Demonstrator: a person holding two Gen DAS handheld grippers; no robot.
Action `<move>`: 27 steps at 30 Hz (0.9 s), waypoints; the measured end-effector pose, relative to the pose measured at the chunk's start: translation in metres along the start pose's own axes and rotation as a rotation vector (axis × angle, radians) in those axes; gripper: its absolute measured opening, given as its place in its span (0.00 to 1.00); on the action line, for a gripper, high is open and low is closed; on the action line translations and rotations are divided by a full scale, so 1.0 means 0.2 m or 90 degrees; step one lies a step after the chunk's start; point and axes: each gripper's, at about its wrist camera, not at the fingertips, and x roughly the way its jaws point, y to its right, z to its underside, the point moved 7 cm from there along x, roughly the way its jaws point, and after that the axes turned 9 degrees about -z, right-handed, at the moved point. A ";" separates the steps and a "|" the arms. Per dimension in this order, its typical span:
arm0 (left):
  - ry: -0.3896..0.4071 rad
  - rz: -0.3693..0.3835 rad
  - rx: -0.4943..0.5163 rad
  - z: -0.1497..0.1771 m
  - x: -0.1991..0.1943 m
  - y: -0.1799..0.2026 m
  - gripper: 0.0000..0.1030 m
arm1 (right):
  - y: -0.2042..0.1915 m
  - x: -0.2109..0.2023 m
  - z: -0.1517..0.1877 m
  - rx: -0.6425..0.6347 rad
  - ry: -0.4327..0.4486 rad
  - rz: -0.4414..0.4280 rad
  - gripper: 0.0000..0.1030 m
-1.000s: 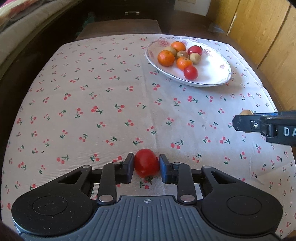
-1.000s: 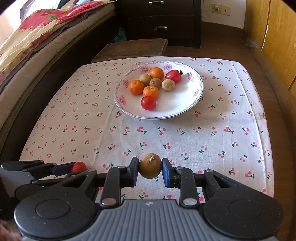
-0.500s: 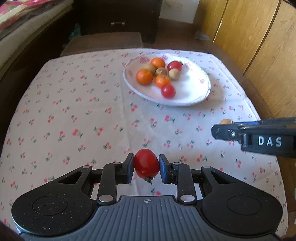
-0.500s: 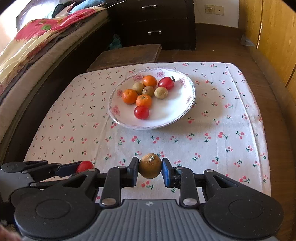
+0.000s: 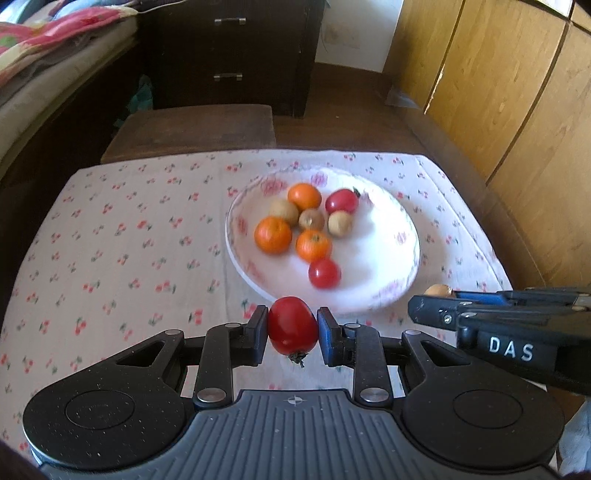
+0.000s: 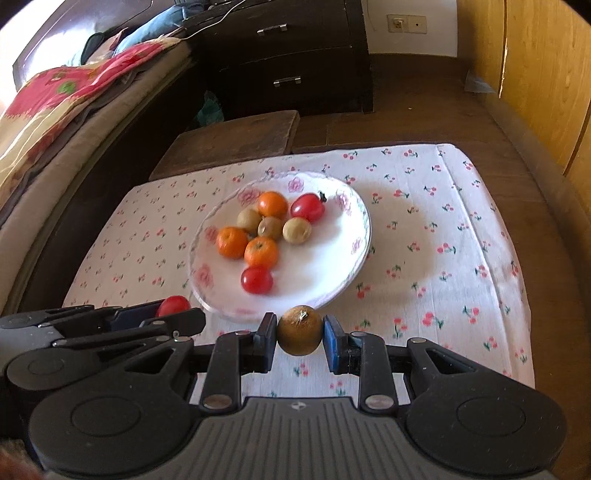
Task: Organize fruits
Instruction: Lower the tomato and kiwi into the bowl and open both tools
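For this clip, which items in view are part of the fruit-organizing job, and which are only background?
Part of the job:
- red tomato in left gripper
- brown fruit in right gripper
- plate holding eight fruits

Background:
- cherry-print tablecloth
- dark dresser
- bed with floral blanket
- wooden stool

A white cloth (image 6: 461, 229) with little red cherries covers the surface. Behind it stands a low brown wooden stool (image 6: 236, 140), touching the far edge of the cloth. A dark chest of drawers (image 6: 291, 59) with silver handles stands further back against the wall. To its left is a bed (image 6: 55, 140) with a red and yellow flowery blanket (image 6: 66, 96) (a bit rumpled) on top. Yellow wooden doors (image 5: 509, 110) run down the right side. A wall socket (image 6: 405, 24) sits on the white wall beside the chest. The floor (image 6: 406, 118) is brown.
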 end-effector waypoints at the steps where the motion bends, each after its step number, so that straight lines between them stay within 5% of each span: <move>1: 0.000 0.000 -0.002 -0.02 0.02 0.00 0.35 | 0.00 0.01 -0.02 0.000 0.001 0.001 0.28; 27: 0.002 -0.024 0.002 -0.14 0.17 0.03 0.33 | 0.05 0.20 -0.13 -0.006 -0.007 0.024 0.28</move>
